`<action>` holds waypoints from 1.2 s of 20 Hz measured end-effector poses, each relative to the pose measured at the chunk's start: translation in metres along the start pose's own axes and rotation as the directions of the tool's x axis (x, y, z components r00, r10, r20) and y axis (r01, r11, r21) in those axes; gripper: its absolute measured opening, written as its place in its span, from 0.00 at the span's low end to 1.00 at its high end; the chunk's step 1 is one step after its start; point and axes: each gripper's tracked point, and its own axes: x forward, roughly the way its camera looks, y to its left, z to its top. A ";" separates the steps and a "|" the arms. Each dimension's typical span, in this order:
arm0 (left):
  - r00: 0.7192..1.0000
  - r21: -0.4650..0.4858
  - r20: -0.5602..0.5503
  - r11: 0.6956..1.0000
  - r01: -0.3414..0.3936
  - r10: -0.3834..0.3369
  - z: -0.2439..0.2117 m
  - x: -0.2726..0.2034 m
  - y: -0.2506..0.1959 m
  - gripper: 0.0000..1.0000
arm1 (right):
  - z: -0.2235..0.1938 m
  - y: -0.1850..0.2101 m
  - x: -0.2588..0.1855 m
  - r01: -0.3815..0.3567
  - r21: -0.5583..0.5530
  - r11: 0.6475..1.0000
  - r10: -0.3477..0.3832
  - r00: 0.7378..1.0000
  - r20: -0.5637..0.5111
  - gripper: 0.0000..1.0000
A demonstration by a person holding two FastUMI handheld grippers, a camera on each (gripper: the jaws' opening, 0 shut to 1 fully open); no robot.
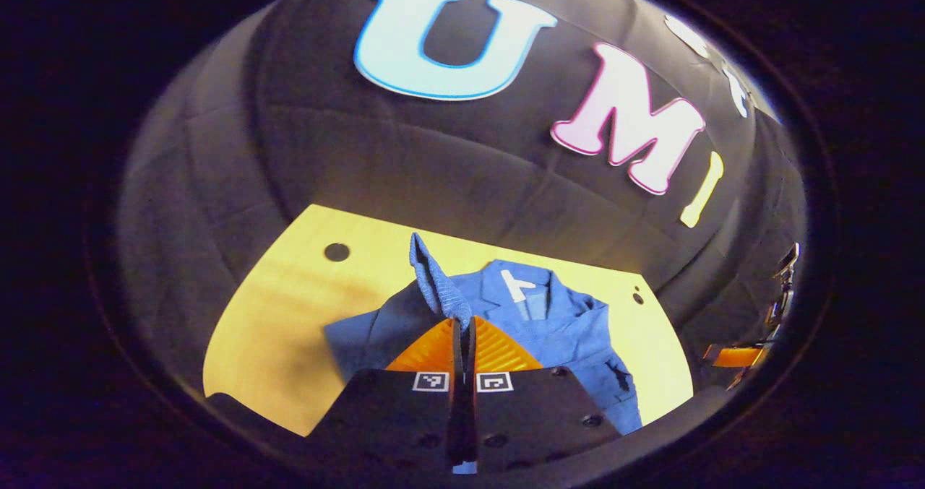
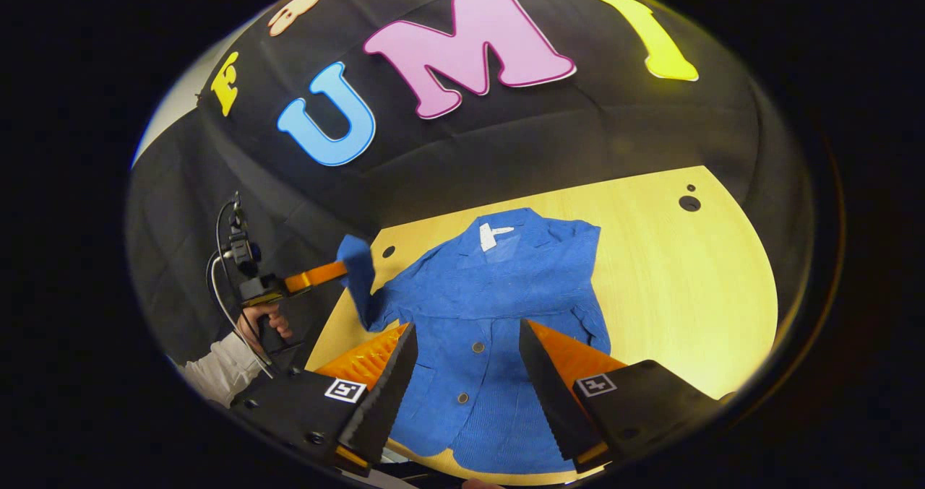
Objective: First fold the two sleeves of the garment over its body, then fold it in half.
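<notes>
Left claw (image 1: 465,323) pinches jacket (image 2: 491,308) sleeve (image 1: 433,279); right claw (image 2: 466,337) gapes empty; label (image 2: 494,235) unreadable.

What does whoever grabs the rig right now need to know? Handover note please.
Left gripper: jaws shut on the sleeve, lifted above the table.
Right gripper: jaws open, empty, hovering over the jacket hem.
Jacket lies flat, face up, collar toward the booth wall.
Done: one sleeve picked up, not yet laid over the body.
Left: lay it, fold the other sleeve, then fold in half.
</notes>
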 end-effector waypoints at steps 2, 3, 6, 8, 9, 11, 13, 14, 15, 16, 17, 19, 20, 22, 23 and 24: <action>0.998 0.033 0.002 0.997 0.065 -0.065 0.009 0.027 -0.050 0.00 | -0.001 -0.014 -0.008 0.011 0.031 0.999 -0.012 1.000 0.008 0.90; 0.996 0.047 0.001 0.995 0.084 -0.084 0.010 0.042 -0.071 0.00 | -0.003 -0.023 -0.013 0.021 0.044 0.999 -0.022 1.000 0.013 0.90; 0.991 0.076 -0.035 0.989 0.129 -0.127 -0.005 0.079 -0.130 0.00 | -0.007 -0.057 -0.022 0.066 0.062 0.996 -0.067 0.998 0.018 0.90; 0.985 0.116 -0.081 0.980 0.160 -0.151 -0.020 0.105 -0.166 0.00 | -0.012 -0.077 -0.028 0.082 0.090 0.993 -0.084 0.996 0.014 0.89; 0.980 0.128 -0.118 0.977 0.172 -0.157 -0.029 0.117 -0.180 0.00 | -0.014 -0.086 -0.031 0.090 0.104 0.990 -0.092 0.996 0.011 0.89; 0.973 0.156 -0.182 0.973 0.172 -0.143 -0.052 0.151 -0.195 0.00 | -0.017 -0.104 -0.035 0.107 0.124 0.986 -0.109 0.994 0.006 0.90; 0.963 0.191 -0.236 0.966 0.174 -0.127 -0.077 0.176 -0.212 0.00 | -0.018 -0.119 -0.038 0.123 0.134 0.983 -0.124 0.992 -0.001 0.90; 0.957 0.202 -0.267 0.964 0.174 -0.116 -0.085 0.178 -0.216 0.00 | -0.020 -0.125 -0.040 0.129 0.136 0.982 -0.130 0.991 0.000 0.90; 0.952 0.215 -0.288 0.961 0.172 -0.106 -0.095 0.185 -0.221 0.00 | -0.021 -0.131 -0.041 0.134 0.136 0.982 -0.135 0.991 -0.002 0.90; 0.947 0.225 -0.306 0.959 0.172 -0.098 -0.103 0.193 -0.224 0.00 | -0.023 -0.136 -0.042 0.139 0.136 0.981 -0.140 0.990 -0.007 0.90; 0.944 0.236 -0.319 0.958 0.164 -0.083 -0.110 0.198 -0.226 0.00 | -0.025 -0.141 -0.042 0.143 0.139 0.980 -0.143 0.990 -0.010 0.90; 0.939 0.219 -0.330 0.959 0.177 -0.098 -0.123 0.209 -0.235 0.00 | -0.029 -0.147 -0.041 0.143 0.155 0.978 -0.141 0.990 -0.019 0.90; 0.924 0.174 -0.356 0.962 0.209 -0.136 -0.132 0.212 -0.246 0.03 | -0.030 -0.148 -0.041 0.140 0.163 0.977 -0.138 0.990 -0.020 0.90; 0.892 0.073 -0.383 0.955 0.287 -0.239 -0.144 0.204 -0.270 0.42 | -0.032 -0.150 -0.040 0.139 0.167 0.976 -0.137 0.990 -0.024 0.90; 0.891 0.059 -0.371 0.951 0.303 -0.261 -0.142 0.205 -0.278 0.67 | -0.033 -0.151 -0.039 0.135 0.168 0.977 -0.132 0.991 -0.028 0.90; 0.899 0.062 -0.340 0.947 0.314 -0.276 -0.138 0.210 -0.279 0.77 | -0.034 -0.151 -0.038 0.132 0.167 0.977 -0.128 0.991 -0.029 0.90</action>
